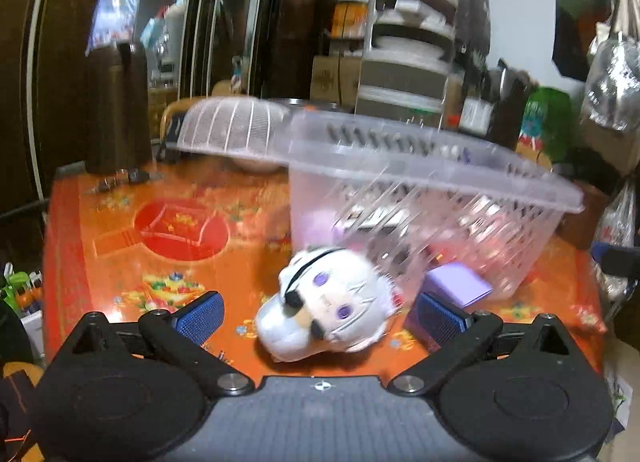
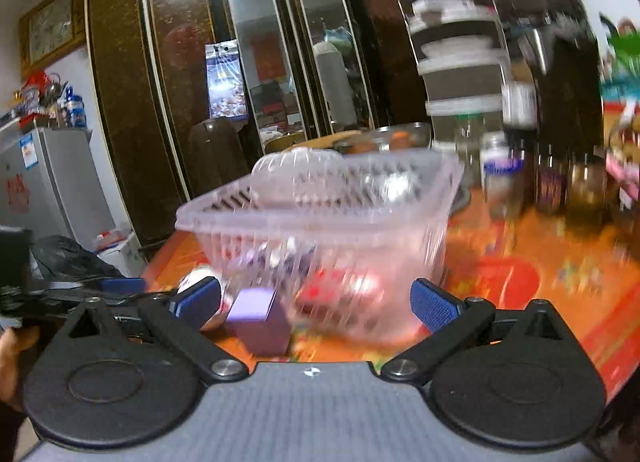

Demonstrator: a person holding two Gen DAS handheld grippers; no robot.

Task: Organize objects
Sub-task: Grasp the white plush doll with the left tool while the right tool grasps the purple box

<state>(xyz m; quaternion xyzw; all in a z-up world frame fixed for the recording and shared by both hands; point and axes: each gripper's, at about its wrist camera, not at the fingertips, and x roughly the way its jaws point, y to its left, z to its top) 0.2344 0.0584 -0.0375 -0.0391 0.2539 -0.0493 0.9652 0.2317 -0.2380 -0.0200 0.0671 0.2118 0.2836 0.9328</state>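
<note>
A white plush doll [image 1: 326, 304] with purple eyes lies on the red patterned table [image 1: 160, 230], between the blue pads of my open left gripper [image 1: 318, 314]. A purple box [image 1: 456, 286] sits just right of it, against a clear slatted plastic basket [image 1: 424, 202] that holds several small items. In the right wrist view the same basket [image 2: 320, 218] stands ahead of my open right gripper [image 2: 316, 302], with the purple box [image 2: 258, 320] near its left pad. Part of the doll [image 2: 196, 278] shows behind that pad. Both views are motion-blurred.
An upturned clear slatted bowl [image 1: 228, 126] lies behind the basket. A dark flask [image 1: 118, 106] stands at the table's far left. Jars and bottles [image 2: 548, 182] line the table's right side. A stacked rack [image 1: 408, 42] and dark cabinets stand behind. A grey fridge [image 2: 44, 182] stands left.
</note>
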